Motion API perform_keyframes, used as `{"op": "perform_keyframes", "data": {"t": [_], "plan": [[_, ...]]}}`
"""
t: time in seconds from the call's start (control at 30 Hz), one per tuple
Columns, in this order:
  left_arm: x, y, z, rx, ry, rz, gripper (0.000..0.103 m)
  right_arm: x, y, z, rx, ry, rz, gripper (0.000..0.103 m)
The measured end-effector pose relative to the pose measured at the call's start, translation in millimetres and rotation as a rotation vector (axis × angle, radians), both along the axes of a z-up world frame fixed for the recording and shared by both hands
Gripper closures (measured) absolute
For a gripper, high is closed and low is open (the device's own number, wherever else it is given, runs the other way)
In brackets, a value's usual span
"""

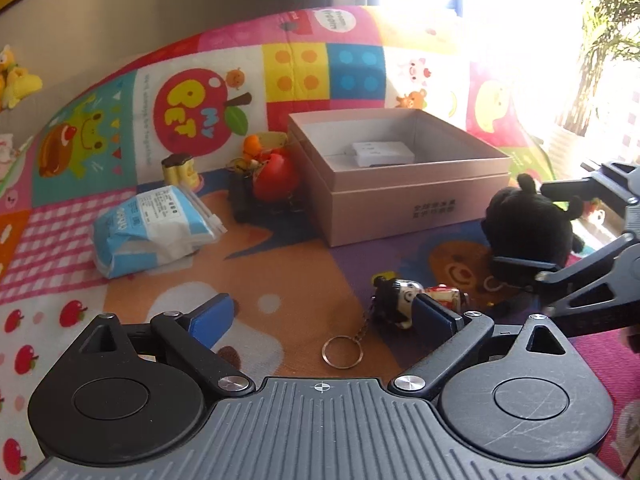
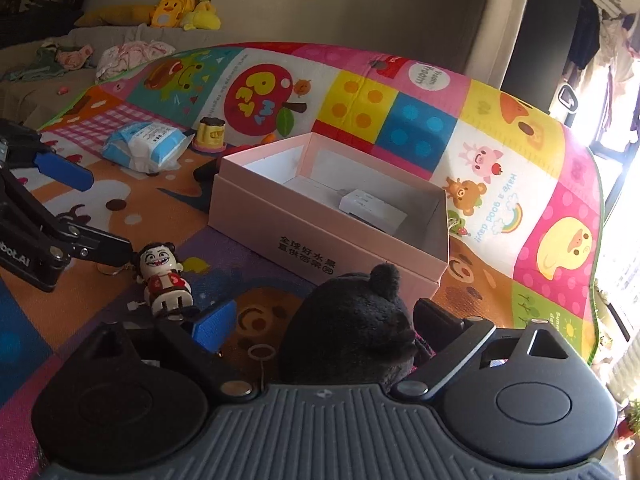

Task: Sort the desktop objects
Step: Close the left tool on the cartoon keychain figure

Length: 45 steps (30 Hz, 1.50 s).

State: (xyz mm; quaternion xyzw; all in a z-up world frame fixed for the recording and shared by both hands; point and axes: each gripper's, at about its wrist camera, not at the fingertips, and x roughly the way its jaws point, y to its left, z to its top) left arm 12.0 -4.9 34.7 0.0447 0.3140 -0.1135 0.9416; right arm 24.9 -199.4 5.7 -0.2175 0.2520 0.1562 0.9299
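The round black plush toy with small ears sat on the colourful cartoon play mat before the open pink cardboard box — between the right gripper's spread jaws. The left gripper stood open over a small figurine keychain, holding nothing.

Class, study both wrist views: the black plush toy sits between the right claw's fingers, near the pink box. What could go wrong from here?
1. The right claw straddles the black plush toy with a gap on its left side; soft plush may slip out if it is lifted.
2. The figurine keychain lies by the left claw; its ring could snag a finger.
3. The pink box stands close ahead; a low carry might bump its wall.
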Motion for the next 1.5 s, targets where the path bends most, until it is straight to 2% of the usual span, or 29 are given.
{"op": "perform_keyframes", "data": {"t": [0.07,0.1,0.13,0.2,0.23,0.3,0.33,0.37,0.4,0.47,0.5,0.53,0.6,0.67,0.8,0.87,0.9,0.93,0.97,1.03,1.07,1.13,1.27,1.33,1.37,1.43,1.5], "plan": [[-6,-7,0,-0.005,0.003,-0.045,0.003,3,-3,0,-0.01,0.002,-0.026,0.023],[-9,-10,0,-0.004,0.004,-0.062,0.003,6,-8,4,0.024,0.016,-0.042,0.031],[-12,-14,-2,0.0,0.006,-0.084,0.003,8,-15,12,0.096,0.043,-0.05,0.037],[-15,-21,-6,0.009,0.014,-0.11,0.003,16,-40,33,0.343,0.149,-0.022,0.042],[-15,-25,-8,0.014,0.02,-0.119,0.003,19,-50,39,0.431,0.192,-0.007,0.048],[-16,-32,-14,0.023,0.035,-0.131,0.003,24,-61,43,0.533,0.251,0.009,0.051],[-15,-34,-16,0.025,0.04,-0.136,0.003,24,-62,42,0.535,0.241,0.002,0.051],[-15,-36,-18,0.027,0.043,-0.141,0.003,21,-60,40,0.502,0.211,-0.011,0.051],[-15,-38,-19,0.028,0.045,-0.145,0.003,17,-56,37,0.449,0.179,-0.019,0.046],[-14,-40,-21,0.028,0.052,-0.142,0.002,6,-41,28,0.293,0.093,-0.028,0.031],[-14,-41,-22,0.03,0.056,-0.139,0.002,0,-33,23,0.22,0.048,-0.021,0.02],[-13,-41,-22,0.034,0.056,-0.138,0.002,-6,-25,17,0.15,0.001,-0.013,0.019],[-13,-41,-23,0.035,0.058,-0.135,0.002,-16,-11,8,0.03,-0.067,0.007,0.018],[-11,-41,-24,0.034,0.068,-0.126,0.002,-21,-1,0,-0.037,-0.097,0.032,0.018],[-9,-40,-24,0.031,0.07,-0.104,0.002,-6,12,-16,-0.132,-0.07,-0.006,0.016],[-8,-38,-22,0.025,0.071,-0.095,0.002,2,9,-19,-0.127,-0.048,-0.04,0.024],[-9,-37,-21,0.024,0.067,-0.092,0.002,8,4,-17,-0.091,-0.01,-0.056,0.034],[-10,-36,-20,0.024,0.061,-0.089,0.001,10,-4,-9,-0.005,0.027,-0.07,0.035],[-11,-35,-20,0.023,0.059,-0.087,0.001,13,-16,1,0.123,0.094,-0.056,0.035],[-10,-34,-19,0.019,0.061,-0.082,0.001,22,-45,16,0.435,0.287,0.002,0.035],[-9,-33,-19,0.019,0.064,-0.083,0.001,26,-57,18,0.553,0.357,0.016,0.035],[-9,-34,-20,0.018,0.067,-0.088,0.001,31,-70,15,0.684,0.442,0.017,0.035],[-12,-40,-22,0.012,0.07,-0.118,0.001,33,-79,-6,0.711,0.511,-0.034,0.035],[-13,-43,-23,0.016,0.069,-0.127,0.001,29,-87,-11,0.73,0.501,-0.042,0.033],[-14,-43,-22,0.019,0.068,-0.127,0.001,26,-89,-10,0.72,0.478,-0.055,0.031],[-13,-44,-22,0.022,0.066,-0.12,0.001,19,-91,-4,0.666,0.389,-0.086,0.017],[-11,-44,-21,0.019,0.071,-0.115,0.001,13,-95,2,0.609,0.308,-0.105,0.013]]}}
